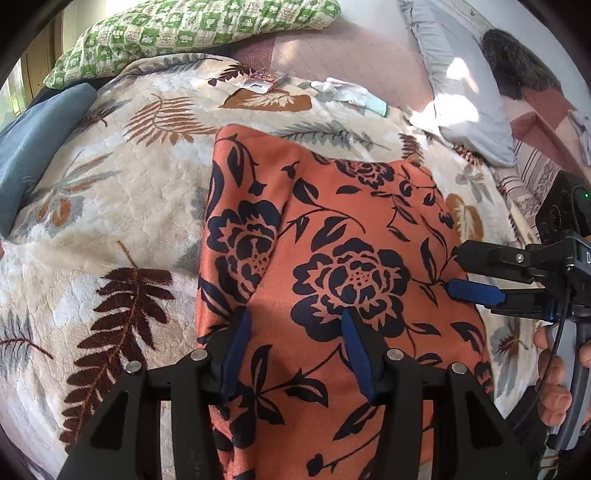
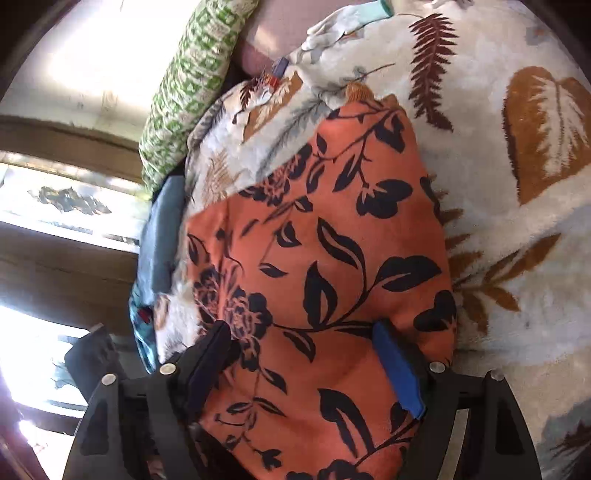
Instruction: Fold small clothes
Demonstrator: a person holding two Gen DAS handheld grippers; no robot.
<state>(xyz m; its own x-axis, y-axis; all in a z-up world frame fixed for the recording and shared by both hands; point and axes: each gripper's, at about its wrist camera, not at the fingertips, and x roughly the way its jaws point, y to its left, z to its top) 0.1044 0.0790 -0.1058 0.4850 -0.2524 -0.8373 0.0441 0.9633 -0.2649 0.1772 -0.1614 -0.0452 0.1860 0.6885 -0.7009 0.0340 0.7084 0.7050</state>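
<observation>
An orange garment with a dark floral print [image 1: 343,229] lies on a cream leaf-patterned blanket [image 1: 110,206], its left part folded over along a slanting edge. My left gripper [image 1: 295,312] is low over the garment's near part. Its blue pads [image 1: 236,350] stand apart and no cloth is pinched between them. My right gripper [image 1: 452,271] comes in from the right at the garment's right edge, jaws apart. In the right wrist view the same garment [image 2: 314,229] fills the middle, and the right gripper [image 2: 301,326] is wide open above it with nothing clamped.
A green-checked pillow [image 1: 184,33] lies at the back, with a blue-grey cloth [image 1: 33,147] at the left. A white glove [image 1: 347,92] and a grey pillow [image 1: 461,92] lie beyond the garment. A person's hand [image 1: 554,369] grips the right tool's handle. The blanket's edge and a window [image 2: 55,206] are on the left.
</observation>
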